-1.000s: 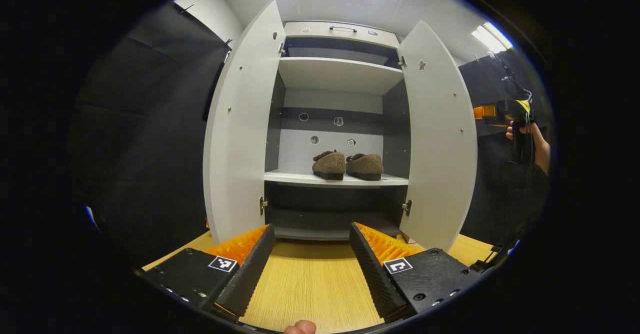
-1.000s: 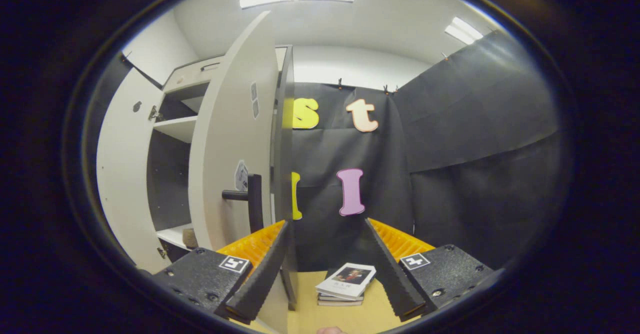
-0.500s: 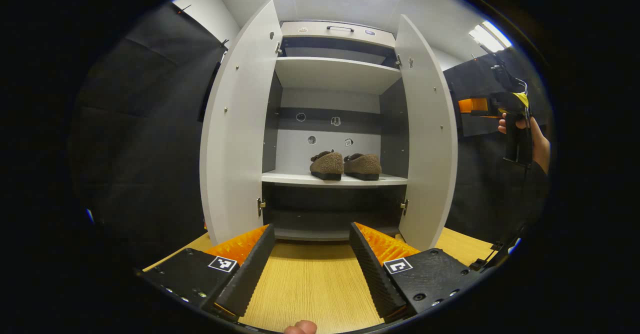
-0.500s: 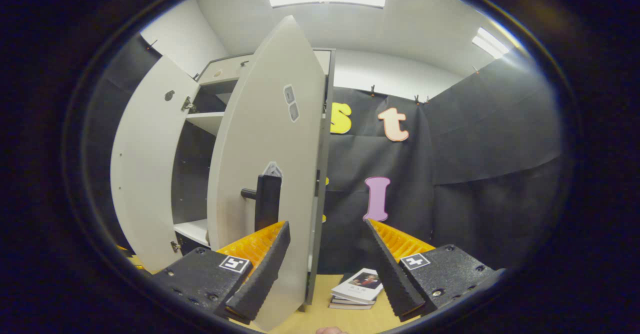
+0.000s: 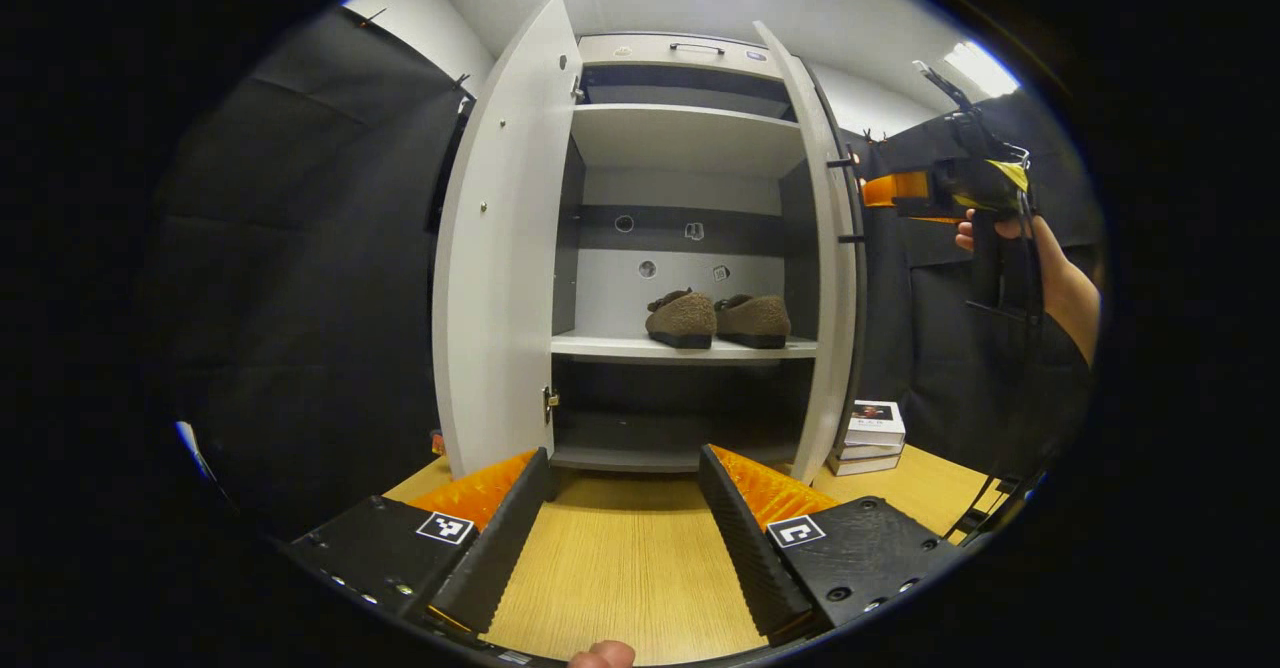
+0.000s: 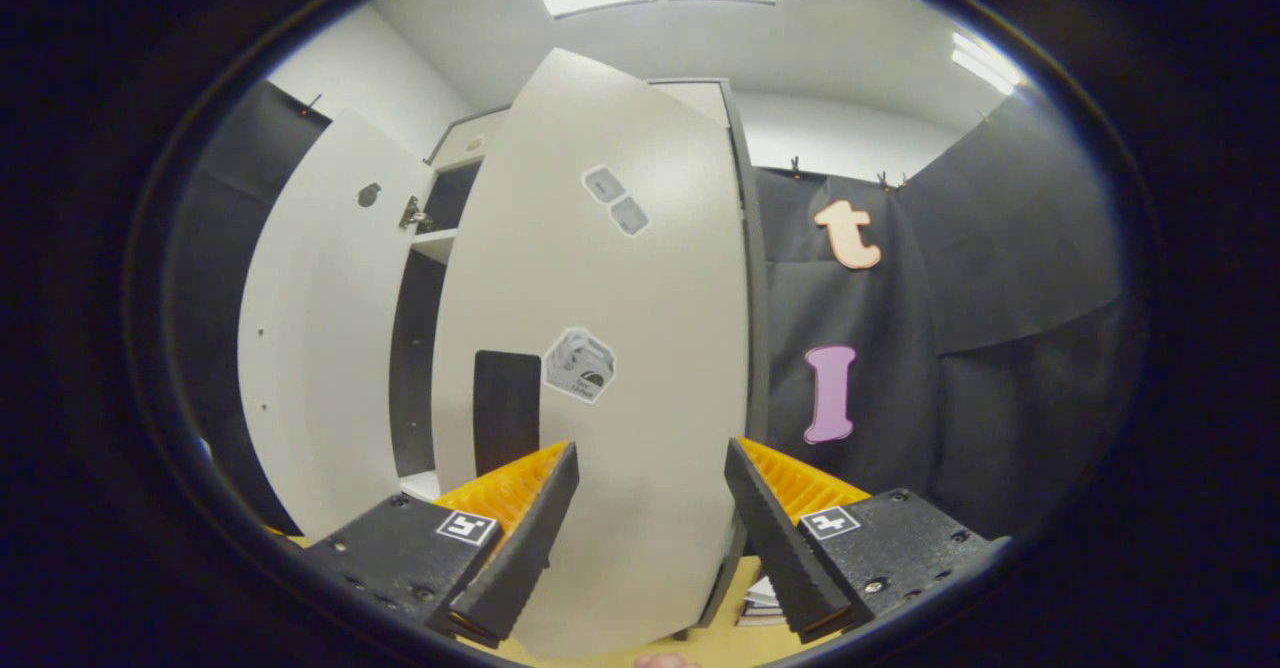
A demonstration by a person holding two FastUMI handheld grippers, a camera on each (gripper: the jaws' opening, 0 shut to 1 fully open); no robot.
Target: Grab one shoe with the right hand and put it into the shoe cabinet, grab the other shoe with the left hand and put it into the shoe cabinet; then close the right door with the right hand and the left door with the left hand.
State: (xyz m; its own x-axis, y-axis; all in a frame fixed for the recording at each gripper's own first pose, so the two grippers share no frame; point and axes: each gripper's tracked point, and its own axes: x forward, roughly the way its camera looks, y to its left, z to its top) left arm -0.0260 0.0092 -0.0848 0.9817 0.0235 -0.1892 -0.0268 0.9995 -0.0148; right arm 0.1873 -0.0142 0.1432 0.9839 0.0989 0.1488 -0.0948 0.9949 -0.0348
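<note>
brown fuzzy shoes [image 5: 718, 318] sit side by side on the middle shelf [image 5: 690, 349] of the white shoe cabinet [image 5: 680, 128], whose left door [image 5: 497, 248] stands wide open while the right door [image 6: 610, 348] is swung partway across the opening. left claw [image 5: 624, 528] hangs spread and empty above the wooden table [image 5: 620, 568] in front of the cabinet. right claw [image 6: 650, 523] is spread too, pinching nothing, just before the right door's outer face beside its dark handle [image 6: 505, 408], with a stack of books [image 5: 870, 436] on the table by the cabinet's right side.

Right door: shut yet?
No. The right door stands ajar, its edge off the cabinet; the shoes show through the gap.
</note>
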